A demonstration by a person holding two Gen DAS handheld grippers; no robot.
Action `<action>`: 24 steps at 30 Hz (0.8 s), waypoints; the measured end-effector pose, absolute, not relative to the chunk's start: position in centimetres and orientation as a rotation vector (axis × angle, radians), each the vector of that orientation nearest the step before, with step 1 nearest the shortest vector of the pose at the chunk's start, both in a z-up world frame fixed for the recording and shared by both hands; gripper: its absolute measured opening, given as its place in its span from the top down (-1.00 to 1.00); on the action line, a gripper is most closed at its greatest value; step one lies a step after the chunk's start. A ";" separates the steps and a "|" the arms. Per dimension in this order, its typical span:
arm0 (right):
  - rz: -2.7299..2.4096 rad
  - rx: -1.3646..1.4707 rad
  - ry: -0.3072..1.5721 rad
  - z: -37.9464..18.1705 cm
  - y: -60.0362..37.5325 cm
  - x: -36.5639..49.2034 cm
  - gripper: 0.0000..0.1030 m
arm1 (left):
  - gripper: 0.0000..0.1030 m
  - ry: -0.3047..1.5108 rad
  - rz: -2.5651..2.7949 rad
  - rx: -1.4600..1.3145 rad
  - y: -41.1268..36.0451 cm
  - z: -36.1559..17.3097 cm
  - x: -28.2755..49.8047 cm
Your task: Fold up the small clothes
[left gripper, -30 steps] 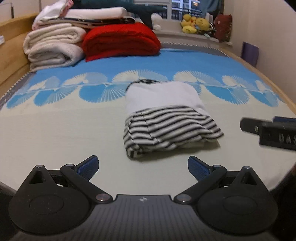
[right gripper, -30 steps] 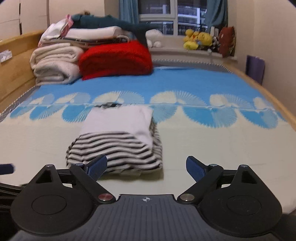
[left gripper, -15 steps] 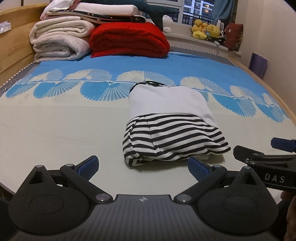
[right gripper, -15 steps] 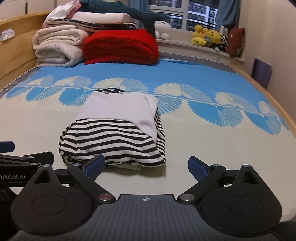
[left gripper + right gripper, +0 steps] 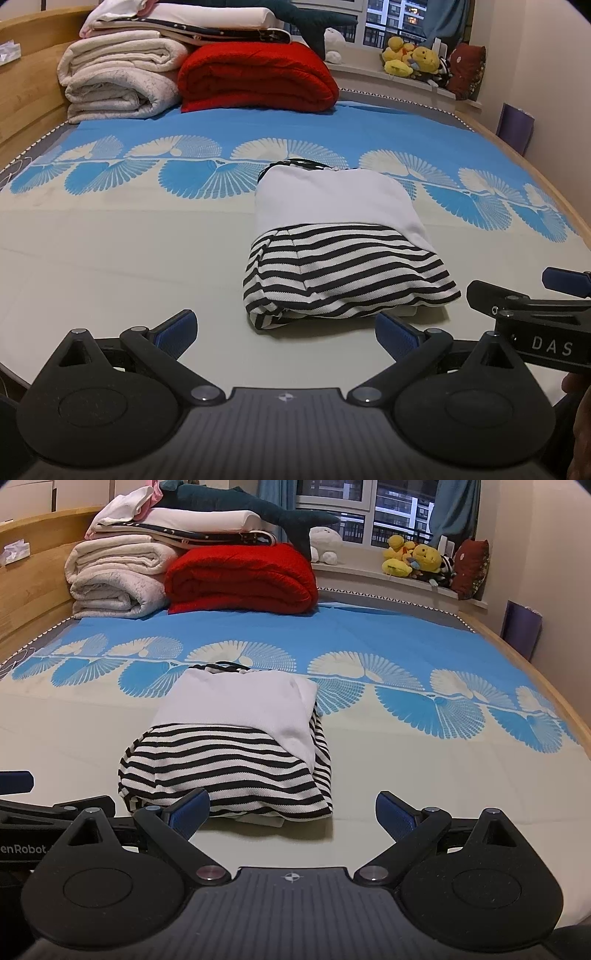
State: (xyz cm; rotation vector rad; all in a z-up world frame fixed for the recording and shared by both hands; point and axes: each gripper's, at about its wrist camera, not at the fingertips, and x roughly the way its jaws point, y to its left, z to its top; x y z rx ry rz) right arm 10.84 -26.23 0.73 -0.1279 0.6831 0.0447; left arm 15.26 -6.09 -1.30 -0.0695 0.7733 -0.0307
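both tongs wide apart right now, nothing held in either. my left gripper [image 5: 283, 332] hangs low over the near edge of the bed, blue pads [image 5: 176, 328] spread, and my right gripper [image 5: 292, 812] sits the same way, spread wide, its left pad [image 5: 189, 811] just in front of the bundle's near hem.

what's changed: over the last second both rigs have dropped and come in closer. the folded shirt [image 5: 341, 243] fills much more of the left view than it did, and in the right view the folded shirt [image 5: 232, 746] has slid up close to the fingers. the right gripper's body, which was only poking in at the edge of the left camera, now sits just beside the bundle's right corner [image 5: 528, 314].

the shirt itself hasn't budged: striped lower half folded up toward me, white panel on top, lying on the pale part of the bedspread [image 5: 110, 251] just short of the blue fan pattern. a little white fabric peeks out under the near hem.

my read: the fold looks about done, and this approach from both sides suggests either one last tidy of that loose near edge or picking the bundle up to set it aside. can't say which yet.

further out, red blanket [image 5: 255, 77] and white rolled blankets [image 5: 118, 81] stacked at the headboard end, plush toys [image 5: 410, 57] on the sill.
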 end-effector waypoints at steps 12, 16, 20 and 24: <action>0.052 -0.138 0.686 0.6 -26.0 10.9 -0.87 | -0.99 0.795 -0.033 -0.096 -5.7 -1.6 15.5; 0.052 -0.140 0.691 0.5 -25.9 10.9 -0.87 | -0.99 0.799 -0.031 -0.097 -5.8 -1.6 15.4; 0.052 -0.140 0.693 0.4 -25.8 10.9 -0.87 | -0.99 0.799 -0.032 -0.096 -5.7 -1.6 15.5; 0.053 -0.139 0.694 0.3 -25.8 10.9 -0.87 | -0.99 0.799 -0.032 -0.096 -5.7 -1.6 15.5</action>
